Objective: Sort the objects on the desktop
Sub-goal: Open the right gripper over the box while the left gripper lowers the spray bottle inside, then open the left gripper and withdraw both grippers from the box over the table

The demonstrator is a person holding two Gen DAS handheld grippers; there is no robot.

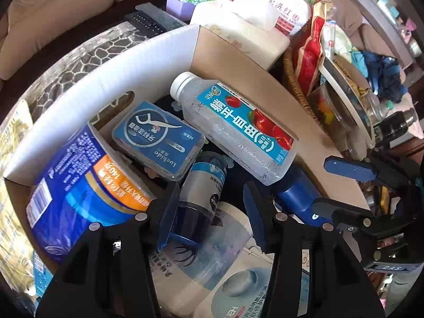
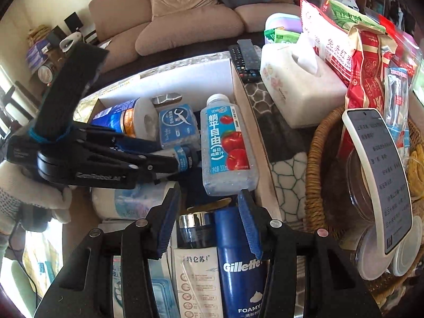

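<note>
Poised with pads parted and empty over a crowded cardboard box: left claw astride a small blue-capped bottle, right claw above a shaving-foam can, risking collision or knocking the leaning juice bottle.

Crammed cardboard box: juice bottle, floss case and paper roll wedged side by side, barely a gap between. Left hand-held gripper blocking entry from the left. Tissue box and wicker basket hemming in the right. Open above only.
</note>
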